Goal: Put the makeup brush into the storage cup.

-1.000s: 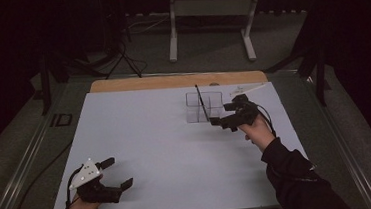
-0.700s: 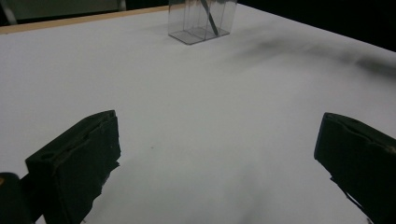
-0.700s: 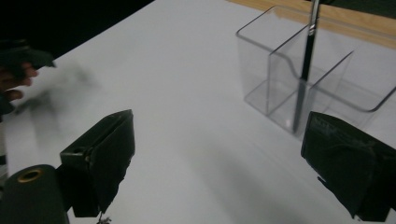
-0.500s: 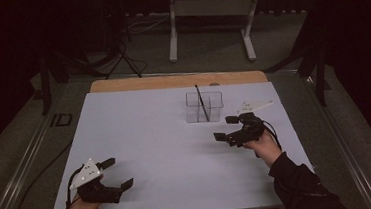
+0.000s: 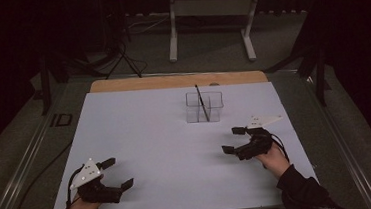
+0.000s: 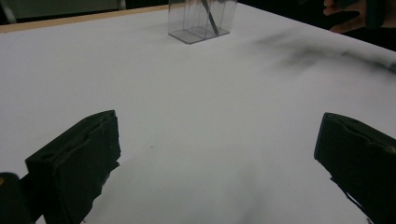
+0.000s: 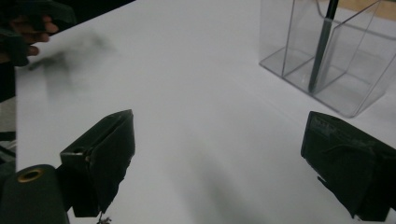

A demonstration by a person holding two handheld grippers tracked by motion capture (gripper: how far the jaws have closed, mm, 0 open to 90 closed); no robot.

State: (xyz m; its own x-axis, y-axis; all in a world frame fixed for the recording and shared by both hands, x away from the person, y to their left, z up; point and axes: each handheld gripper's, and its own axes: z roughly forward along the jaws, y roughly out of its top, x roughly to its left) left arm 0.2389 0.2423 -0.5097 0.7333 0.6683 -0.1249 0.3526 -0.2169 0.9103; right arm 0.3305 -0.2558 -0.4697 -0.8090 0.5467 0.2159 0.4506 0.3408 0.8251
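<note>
Pen leaning upright in clear divided holder, 12 o'clock on white table | right gripper at 4 o'clock, near holder, jaws wide apart, nothing held | left gripper at 7 o'clock, well apart from holder, jaws wide apart, nothing held

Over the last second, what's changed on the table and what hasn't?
The right tongs have pulled back from beside the clear organizer toward the person's edge of the table, jaws open and empty. The black pen stands in the organizer as before, apparently already let go. The left tongs stayed open near the front left of the white tabletop, and the organizer did not shift.
</note>
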